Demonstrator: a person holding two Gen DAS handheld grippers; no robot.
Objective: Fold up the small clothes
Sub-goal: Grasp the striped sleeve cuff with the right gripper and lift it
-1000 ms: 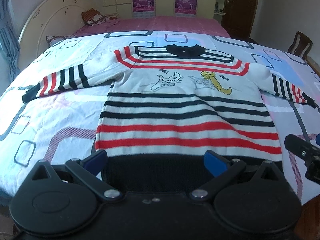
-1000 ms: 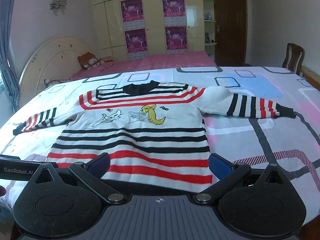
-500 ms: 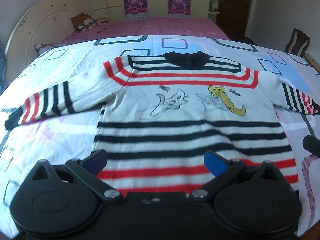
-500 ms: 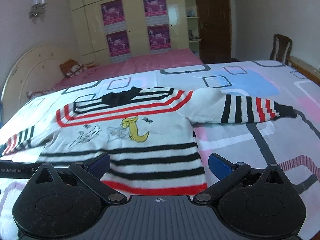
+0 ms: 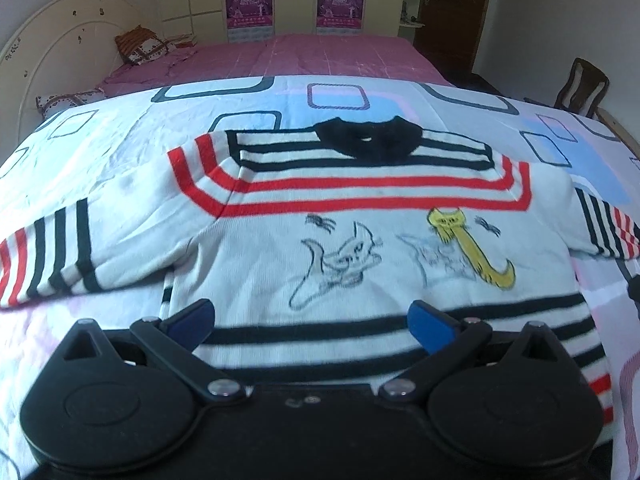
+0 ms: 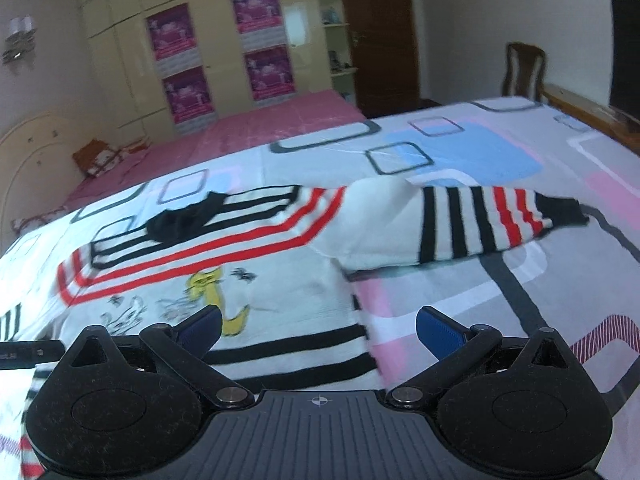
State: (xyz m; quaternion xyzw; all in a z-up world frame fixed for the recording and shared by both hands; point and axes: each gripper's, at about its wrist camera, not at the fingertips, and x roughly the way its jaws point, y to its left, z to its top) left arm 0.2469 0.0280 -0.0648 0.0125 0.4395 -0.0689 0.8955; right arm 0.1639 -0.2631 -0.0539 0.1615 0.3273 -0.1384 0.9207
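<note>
A small white sweater (image 5: 360, 248) with red and black stripes, a black collar and cat drawings lies flat, front up, on the bed, sleeves spread out. It also shows in the right wrist view (image 6: 240, 264), with its right sleeve (image 6: 472, 224) stretched to the right. My left gripper (image 5: 310, 322) is open and empty, over the sweater's body. My right gripper (image 6: 318, 330) is open and empty, over the sweater's right side edge below the sleeve.
The bed has a white cover (image 6: 500, 152) with blue, pink and dark square patterns. A pink blanket (image 5: 280, 54) and pillows lie at the far end by the headboard (image 5: 48, 40). A wooden chair (image 6: 524, 68) stands at the right.
Both grippers have moved forward from the hem over the sweater's body. The right gripper has also turned toward the right sleeve. Both stayed open.
</note>
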